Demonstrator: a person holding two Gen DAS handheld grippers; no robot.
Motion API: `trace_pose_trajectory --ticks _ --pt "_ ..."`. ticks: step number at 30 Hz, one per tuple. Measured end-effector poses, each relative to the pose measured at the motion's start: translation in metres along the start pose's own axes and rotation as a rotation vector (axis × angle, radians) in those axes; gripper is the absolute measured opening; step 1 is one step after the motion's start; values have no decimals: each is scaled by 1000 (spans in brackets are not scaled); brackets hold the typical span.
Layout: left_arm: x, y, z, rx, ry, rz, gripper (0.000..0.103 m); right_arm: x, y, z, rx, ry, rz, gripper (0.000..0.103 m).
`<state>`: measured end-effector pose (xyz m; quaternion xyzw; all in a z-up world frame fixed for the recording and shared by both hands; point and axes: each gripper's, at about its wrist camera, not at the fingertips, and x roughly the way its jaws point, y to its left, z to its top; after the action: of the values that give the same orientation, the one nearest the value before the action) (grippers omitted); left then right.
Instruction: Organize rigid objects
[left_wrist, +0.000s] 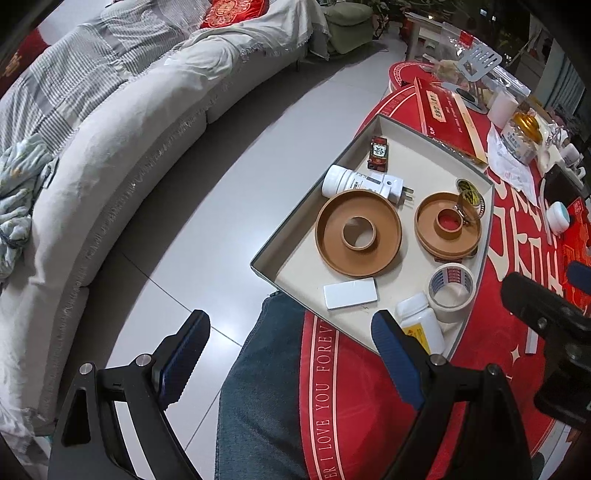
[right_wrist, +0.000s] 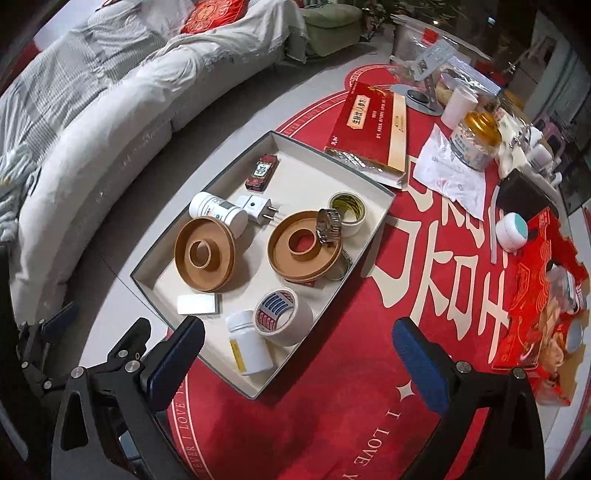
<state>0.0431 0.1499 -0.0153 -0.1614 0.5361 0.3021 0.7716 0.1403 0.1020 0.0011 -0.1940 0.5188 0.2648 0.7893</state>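
Both tongs, left (left_wrist: 291, 354) and right (right_wrist: 299, 354), gape, holding nothing, above tray (right_wrist: 207, 369). Bottles, tapes, rings already inside; stage unclear. Jar (right_wrist: 511, 229) at two o'clock outside.

Along the near curved border of the red tablecloth (left_wrist: 325, 387), pale capitals spell "I LOVE YOU FOREVER". Big cream Chinese characters sprawl across its middle, and gold ones run down the long red box (right_wrist: 369, 122) at the far side, too small to read.
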Motion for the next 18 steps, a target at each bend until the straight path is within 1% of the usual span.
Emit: trace_pose_trajectory --ticks 7,18 --pt "2 1 -1 6 3 -10 91 7 9 3 -41 25 -27 102" --pt "2 0 -2 10 8 -18 91 8 12 1 -44 34 -26 102"
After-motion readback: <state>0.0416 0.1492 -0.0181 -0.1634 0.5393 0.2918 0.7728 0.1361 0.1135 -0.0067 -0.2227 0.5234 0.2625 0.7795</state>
